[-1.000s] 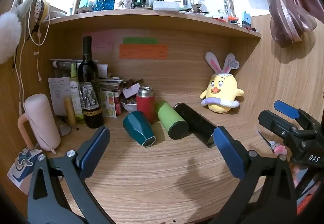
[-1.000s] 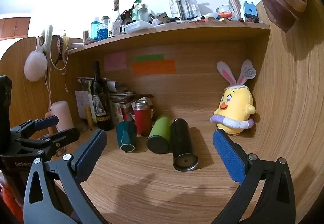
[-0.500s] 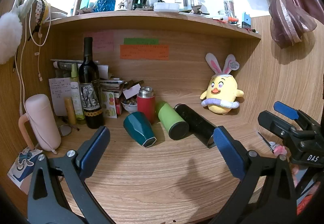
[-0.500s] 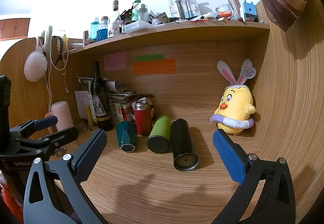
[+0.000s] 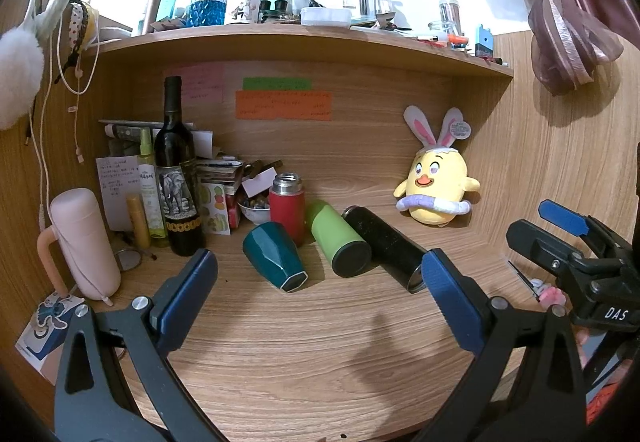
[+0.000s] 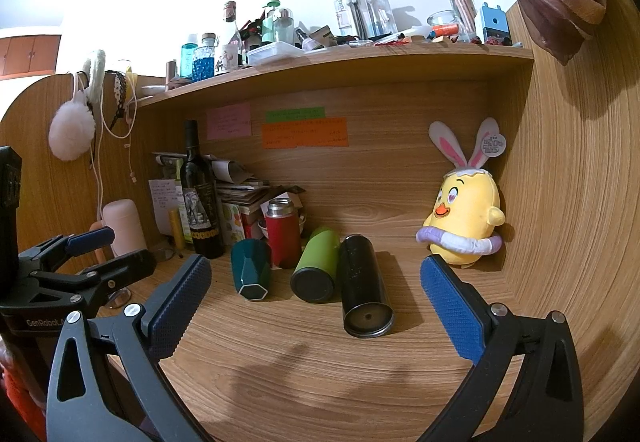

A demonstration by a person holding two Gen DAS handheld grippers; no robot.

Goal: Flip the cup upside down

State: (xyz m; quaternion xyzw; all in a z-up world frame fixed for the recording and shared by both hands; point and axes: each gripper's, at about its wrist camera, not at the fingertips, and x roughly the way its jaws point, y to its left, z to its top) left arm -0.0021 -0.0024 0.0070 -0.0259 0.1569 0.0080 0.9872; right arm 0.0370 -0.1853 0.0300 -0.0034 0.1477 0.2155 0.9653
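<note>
Three cups lie on their sides on the wooden desk: a dark teal faceted cup (image 5: 274, 256) (image 6: 251, 268), a green cup (image 5: 340, 244) (image 6: 316, 268) and a black cup (image 5: 386, 248) (image 6: 362, 284), bases towards me. A red flask (image 5: 286, 208) (image 6: 283, 236) stands upright behind them. My left gripper (image 5: 320, 294) is open and empty, a little short of the cups; it also shows at the left of the right wrist view (image 6: 100, 254). My right gripper (image 6: 316, 306) is open and empty in front of the cups; it shows at the right of the left wrist view (image 5: 556, 234).
A wine bottle (image 5: 176, 178), a pink case (image 5: 82, 242), papers and small bottles crowd the back left corner. A yellow plush chick (image 5: 436, 190) sits at the back right. A shelf (image 5: 304, 42) with clutter overhangs the desk; wooden walls close both sides.
Almost nothing has changed; both views shifted very slightly and both grippers stay open in the same places.
</note>
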